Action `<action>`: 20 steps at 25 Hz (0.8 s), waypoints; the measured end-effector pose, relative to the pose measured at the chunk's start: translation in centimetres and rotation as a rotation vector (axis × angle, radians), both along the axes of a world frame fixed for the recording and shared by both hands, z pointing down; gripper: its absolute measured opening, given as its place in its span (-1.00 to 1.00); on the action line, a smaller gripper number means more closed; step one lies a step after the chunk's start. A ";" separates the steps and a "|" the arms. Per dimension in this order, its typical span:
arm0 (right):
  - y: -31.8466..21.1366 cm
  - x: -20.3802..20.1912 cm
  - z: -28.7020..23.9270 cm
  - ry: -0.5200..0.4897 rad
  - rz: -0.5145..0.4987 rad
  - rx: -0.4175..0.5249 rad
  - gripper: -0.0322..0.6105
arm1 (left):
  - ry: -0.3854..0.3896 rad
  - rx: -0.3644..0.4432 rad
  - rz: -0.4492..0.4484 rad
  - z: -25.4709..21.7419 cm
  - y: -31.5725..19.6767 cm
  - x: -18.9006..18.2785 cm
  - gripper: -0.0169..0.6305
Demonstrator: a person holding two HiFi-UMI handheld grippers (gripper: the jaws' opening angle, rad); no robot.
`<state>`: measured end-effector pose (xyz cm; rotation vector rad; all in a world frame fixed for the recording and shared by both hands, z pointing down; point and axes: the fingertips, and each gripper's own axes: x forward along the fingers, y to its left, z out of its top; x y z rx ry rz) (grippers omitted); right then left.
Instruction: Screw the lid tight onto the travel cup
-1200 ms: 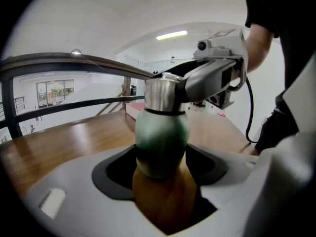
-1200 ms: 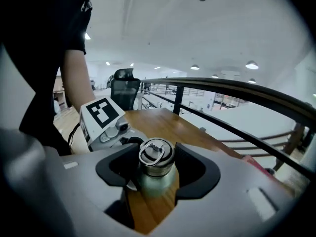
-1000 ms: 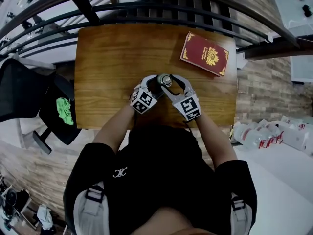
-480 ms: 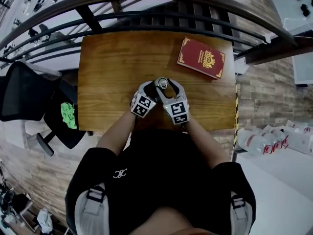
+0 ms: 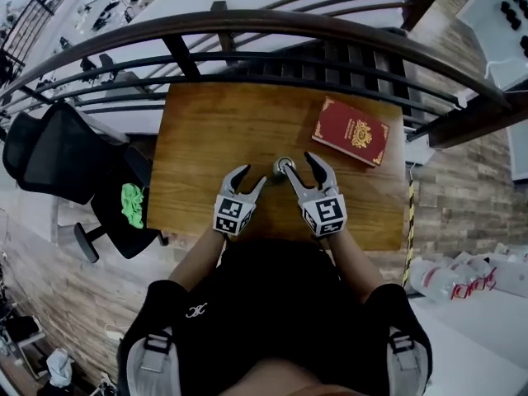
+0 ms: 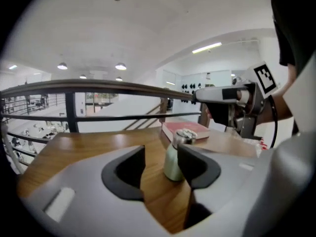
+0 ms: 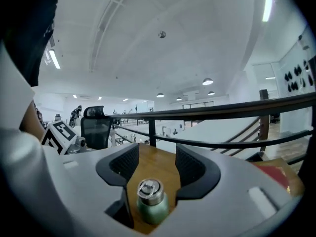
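The cup stands upright on the table, near the middle of its near half, with the lid sitting on top. The body is pale green. The lid is metal with a small ring on it. From here I cannot tell how tight it is.

The person holds both grippers over the near edge of the table, one on each side of the cup, and neither has hold of it. The left gripper is off to the cup's left, clear of it. Its jaws have just been closing and now stand about half open. Nothing is between the pads: in the left gripper view the cup shows through the gap, but it stands farther out on the table, partly behind the right-hand jaw.

The right gripper has its jaws wide apart. In the head view its inner finger lies just beside the cup. The right gripper view shows the cup low in the gap, with both pads clear of it.

A red book lies flat at the far right corner, well apart from the cup. A dark railing runs along the far side of the table. A black chair stands to the left with a green cloth on it.
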<state>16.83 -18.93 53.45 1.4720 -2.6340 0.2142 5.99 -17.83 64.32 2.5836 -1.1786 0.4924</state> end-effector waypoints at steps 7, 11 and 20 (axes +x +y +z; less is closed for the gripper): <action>-2.8 2.4 -8.6 -0.026 0.173 0.151 -0.89 | -0.007 0.151 -0.368 -11.9 -4.0 -8.3 -0.67; -3.4 3.0 -12.9 -0.041 0.231 0.226 -0.89 | -0.019 0.216 -0.458 -18.0 -4.2 -11.1 -0.78; -3.8 2.9 -14.0 -0.016 0.251 0.217 -0.89 | 0.009 0.258 -0.457 -23.2 -3.8 -10.5 -0.78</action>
